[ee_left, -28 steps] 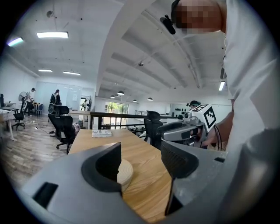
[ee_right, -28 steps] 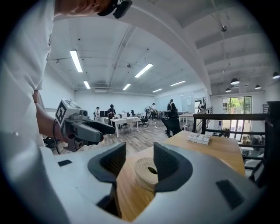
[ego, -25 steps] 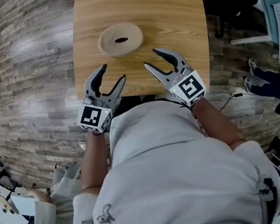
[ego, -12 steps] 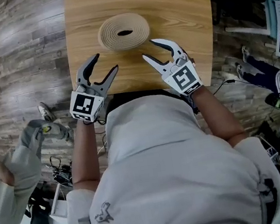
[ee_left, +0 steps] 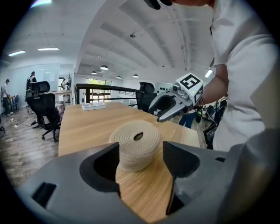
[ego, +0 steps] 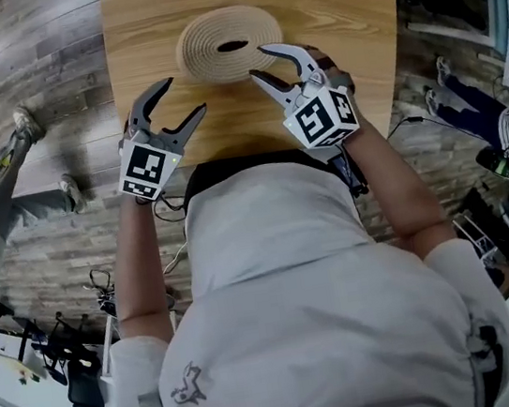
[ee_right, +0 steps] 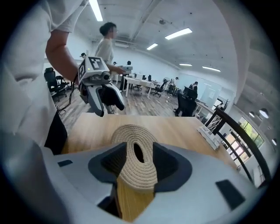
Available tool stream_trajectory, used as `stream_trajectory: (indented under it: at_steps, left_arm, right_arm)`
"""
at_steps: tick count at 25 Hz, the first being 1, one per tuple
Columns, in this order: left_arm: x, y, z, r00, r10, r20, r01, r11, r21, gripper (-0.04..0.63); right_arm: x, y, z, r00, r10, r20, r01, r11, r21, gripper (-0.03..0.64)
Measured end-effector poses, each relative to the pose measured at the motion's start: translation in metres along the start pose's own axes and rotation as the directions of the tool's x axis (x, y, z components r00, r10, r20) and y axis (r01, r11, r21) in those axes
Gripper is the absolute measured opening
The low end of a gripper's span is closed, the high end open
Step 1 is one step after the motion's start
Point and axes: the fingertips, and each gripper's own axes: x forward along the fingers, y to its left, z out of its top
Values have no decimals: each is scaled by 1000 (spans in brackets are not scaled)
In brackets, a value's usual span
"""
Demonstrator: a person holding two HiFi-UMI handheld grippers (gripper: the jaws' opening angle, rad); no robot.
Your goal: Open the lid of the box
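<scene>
A round box of coiled beige rope (ego: 229, 44), with a dark hole in the middle of its lid, stands on the wooden table (ego: 339, 5). My left gripper (ego: 184, 96) hovers near the box's front left, a short way off. Its jaws have just been opening and nothing is between them; the box (ee_left: 134, 144) lies just ahead of them. My right gripper (ego: 257, 63) is open with its fingertips at the box's near right rim. In the right gripper view the box (ee_right: 135, 168) shows in the gap between the jaws, and I cannot tell whether they touch it.
The table's near edge (ego: 247, 154) runs just below both grippers, against the person's body. A flat stack of papers (ee_left: 93, 106) lies at the table's far end. Office chairs (ee_left: 43, 107) and a standing person (ee_right: 106, 46) are around the table, on a wood floor.
Both grippers have moved forward and down toward the box. The right one has rolled and come up to the box's rim; the left one has drawn nearer the box's front left.
</scene>
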Motion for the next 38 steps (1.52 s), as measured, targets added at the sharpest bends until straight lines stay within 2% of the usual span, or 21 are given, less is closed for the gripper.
stream_trajectory:
  at_steps: [4,8,14,19,21,28,38]
  left_arm:
    - [18,13,-24,998,-25,-58,29,998,62,301]
    - [33,27,-50,995,-44,-90,50,996,68,301]
    - [54,37,-75,987,-68,-145,82,992,92,302]
    - [67,43,-82,983,-92,-161,118,979,166,313]
    - [73,43,-78,983,-107,-149,132,976,173,316]
    - [88,39,-70,979,-150,-135,173,969,175,324]
    - [88,41,-72,984,-136,-117,156,970,188,308]
  right_arm:
    - [27,-10,-12,998,17,-65,-21,998,-62,192]
    - [53,-12,-24,990,34,-135,-47,994,-98,189]
    - [76,-3,-33,978,27,-205,-73,972,-224,189]
    - [96,-1,-27,972,-6,-233,-75,939,-337,151]
    - [101,0,-28,970,-13,-243,-80,926,-369,112]
    - [105,-2,-30,977,-78,-199,-11,911,-413,77]
    - [101,-3,-28,986,-92,-140,31,922,-386,48]
